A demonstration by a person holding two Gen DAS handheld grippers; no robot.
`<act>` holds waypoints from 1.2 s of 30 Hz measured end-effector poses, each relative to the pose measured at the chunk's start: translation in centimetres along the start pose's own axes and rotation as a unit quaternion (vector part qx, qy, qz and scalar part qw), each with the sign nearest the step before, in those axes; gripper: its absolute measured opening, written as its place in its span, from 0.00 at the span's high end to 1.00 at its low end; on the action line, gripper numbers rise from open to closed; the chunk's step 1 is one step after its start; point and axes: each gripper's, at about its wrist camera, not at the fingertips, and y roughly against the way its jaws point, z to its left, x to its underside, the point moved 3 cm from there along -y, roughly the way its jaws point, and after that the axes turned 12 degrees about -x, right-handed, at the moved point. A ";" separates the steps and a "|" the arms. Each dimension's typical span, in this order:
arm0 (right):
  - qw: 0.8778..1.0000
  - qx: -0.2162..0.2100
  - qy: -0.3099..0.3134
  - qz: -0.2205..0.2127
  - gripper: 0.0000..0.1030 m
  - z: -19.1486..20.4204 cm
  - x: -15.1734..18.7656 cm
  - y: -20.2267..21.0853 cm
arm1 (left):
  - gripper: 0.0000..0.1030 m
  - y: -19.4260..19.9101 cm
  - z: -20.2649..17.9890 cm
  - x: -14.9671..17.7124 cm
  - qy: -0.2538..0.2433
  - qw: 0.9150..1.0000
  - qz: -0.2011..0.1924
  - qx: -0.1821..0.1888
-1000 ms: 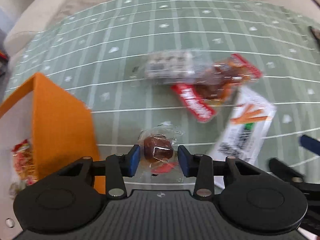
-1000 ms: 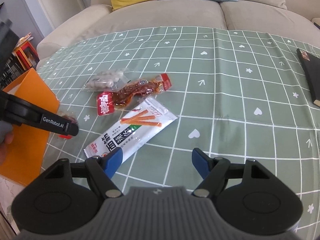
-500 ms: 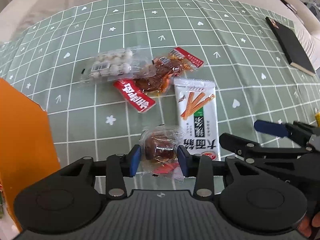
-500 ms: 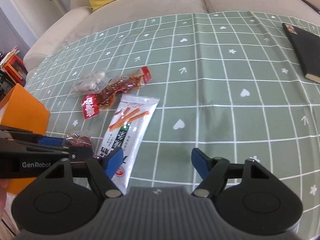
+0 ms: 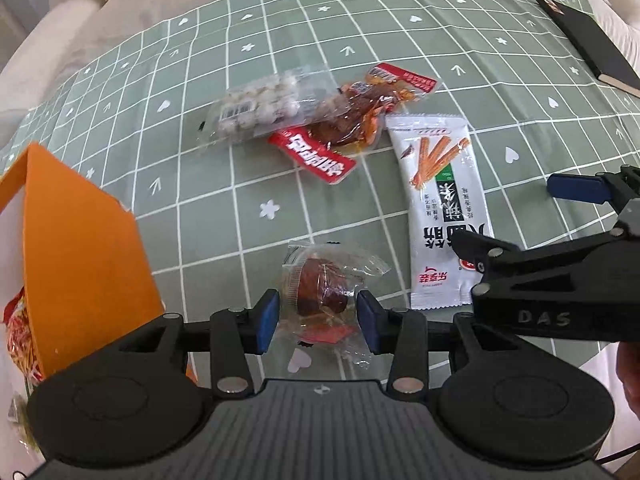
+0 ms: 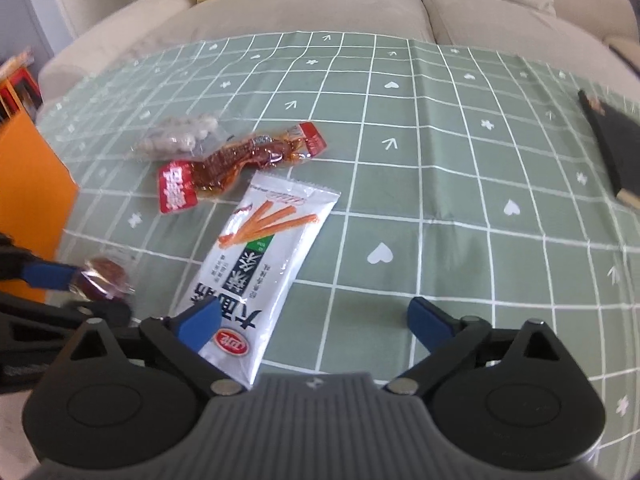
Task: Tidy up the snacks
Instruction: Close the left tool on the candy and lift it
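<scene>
My left gripper [image 5: 318, 320] is shut on a small clear-wrapped brown snack [image 5: 322, 286], held just above the green checked tablecloth [image 5: 224, 184]; it also shows in the right wrist view [image 6: 105, 271]. My right gripper [image 6: 314, 322] is open, its left finger over the bottom end of a white stick-snack packet [image 6: 262, 264], which also lies at right in the left wrist view [image 5: 440, 208]. A red spicy-strip packet [image 5: 352, 124] and a clear bag of pale balls [image 5: 260, 106] lie beyond. An orange box [image 5: 80, 248] stands at left.
A black notebook [image 6: 612, 144] lies at the table's far right. A beige sofa [image 6: 320, 12] with yellow and blue cushions runs behind the table. The orange box holds a red-yellow snack bag [image 5: 18, 332].
The left gripper with the wrapped snack has shifted back toward the orange box. The right gripper has moved closer, over the white packet's lower end, and stays open.
</scene>
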 end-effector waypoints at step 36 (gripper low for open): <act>0.999 -0.034 -0.023 -0.009 0.51 -2.3 1.3 4.8 | 0.53 0.1 0.1 2.0 0.052 0.998 0.012 0.018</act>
